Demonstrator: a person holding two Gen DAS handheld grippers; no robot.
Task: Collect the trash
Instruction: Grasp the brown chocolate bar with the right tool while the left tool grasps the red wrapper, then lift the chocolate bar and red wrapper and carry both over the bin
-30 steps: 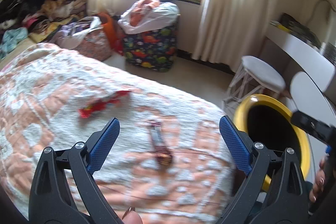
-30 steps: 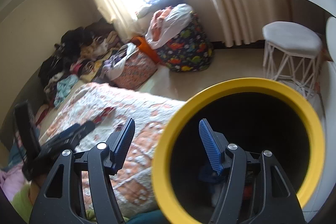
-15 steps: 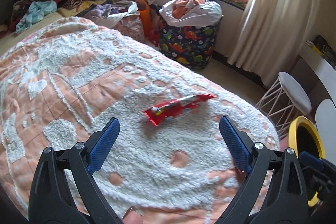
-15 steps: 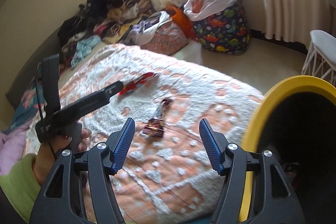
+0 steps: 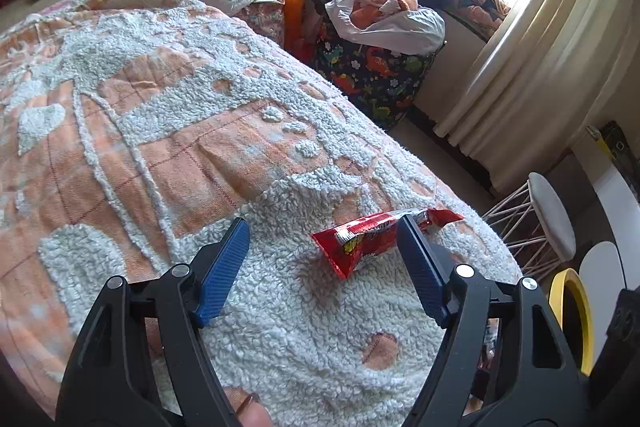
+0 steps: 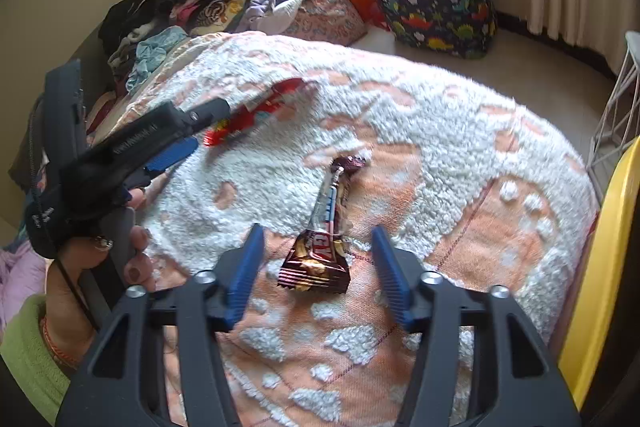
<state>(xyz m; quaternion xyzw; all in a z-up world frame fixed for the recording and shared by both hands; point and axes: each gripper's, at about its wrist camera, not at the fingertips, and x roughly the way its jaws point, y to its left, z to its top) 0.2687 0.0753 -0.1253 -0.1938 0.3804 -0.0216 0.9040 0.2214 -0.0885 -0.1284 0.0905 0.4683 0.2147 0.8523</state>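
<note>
While a second ago the yellow-rimmed black bin [image 6: 612, 267] filled the right view, both wrist cameras now look down at wrappers on the peach-and-white fleecy bedspread [image 5: 168, 131], so the task has likely moved from drop-off to two fresh pickups. Crinkled brown foil candy-bar wrapper [image 6: 320, 247] lies flat, its near end between the right gripper [image 6: 318, 269] fingers; the jaws are closing but the pads look clear of it on both sides, nothing pinched yet. Glossy red snack wrapper [image 5: 372, 239] lies further up the bed; the left gripper [image 5: 322, 255] is closing too, its right pad overlapping the wrapper's far end in view, contact unclear, left pad well apart. Both grippers part-spread and holding nothing. Bin sits at the bed's edge, near the white wire-legged stool [image 5: 548, 211].
</note>
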